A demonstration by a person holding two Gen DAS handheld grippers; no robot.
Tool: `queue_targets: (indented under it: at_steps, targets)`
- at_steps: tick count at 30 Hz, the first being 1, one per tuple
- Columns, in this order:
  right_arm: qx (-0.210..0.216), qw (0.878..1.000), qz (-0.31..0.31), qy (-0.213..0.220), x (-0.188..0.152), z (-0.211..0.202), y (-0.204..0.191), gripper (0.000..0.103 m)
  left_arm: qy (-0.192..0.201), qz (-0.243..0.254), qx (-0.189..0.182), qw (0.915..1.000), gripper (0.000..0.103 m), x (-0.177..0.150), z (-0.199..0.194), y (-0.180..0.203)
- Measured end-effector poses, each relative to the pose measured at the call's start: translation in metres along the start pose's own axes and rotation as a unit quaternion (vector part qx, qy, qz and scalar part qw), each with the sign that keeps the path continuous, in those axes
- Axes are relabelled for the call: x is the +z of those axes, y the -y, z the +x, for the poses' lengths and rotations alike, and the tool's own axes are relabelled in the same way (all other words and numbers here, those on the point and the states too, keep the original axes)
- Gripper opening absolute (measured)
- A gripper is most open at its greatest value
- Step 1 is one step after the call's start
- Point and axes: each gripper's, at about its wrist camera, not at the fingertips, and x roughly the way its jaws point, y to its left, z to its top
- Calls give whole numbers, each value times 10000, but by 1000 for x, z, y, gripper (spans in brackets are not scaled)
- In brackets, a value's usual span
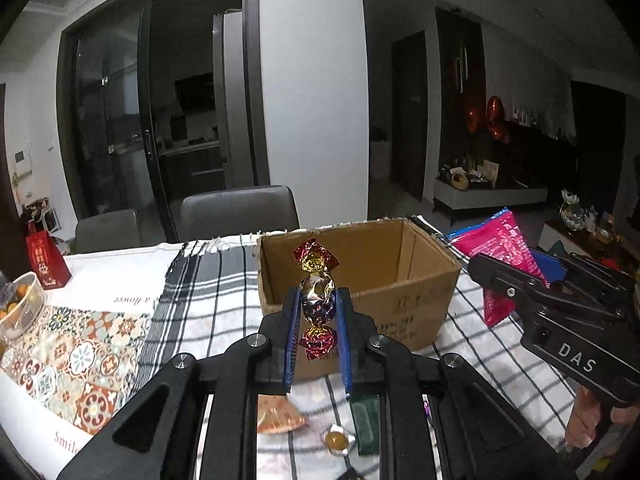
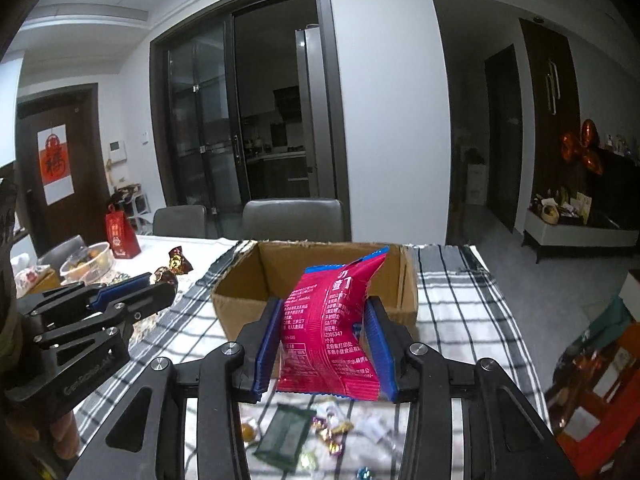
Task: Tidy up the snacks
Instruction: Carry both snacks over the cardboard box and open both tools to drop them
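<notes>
Snacks on checked tablecloth, dim dining room

Both grippers were matte black frames with silver round bolts at the linkages. The left gripper and right gripper carried ribbed blue pads on their jaws. White letters "DAS" marked the right gripper's side.

We face a white wall with dark-framed sliding glass doors; a dim kitchen shows behind the glass. Two grey chairs stand at the table's far edge. Right, a dark cabinet, a low white bench, grey floor. Left, a brown door bearing a red poster. Light is dim.
</notes>
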Motion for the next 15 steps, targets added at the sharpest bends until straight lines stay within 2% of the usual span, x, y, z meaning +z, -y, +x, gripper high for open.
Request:
queue_targets:
  at_steps: [8, 15]
  targets:
    - [113, 9998, -6, -170, 21, 36, 10, 42, -54, 79, -28, 9999, 18, 20, 31, -3]
    - [202, 9990, -6, -395, 38, 68, 21, 42, -275, 93, -137, 9995, 18, 35, 66, -8]
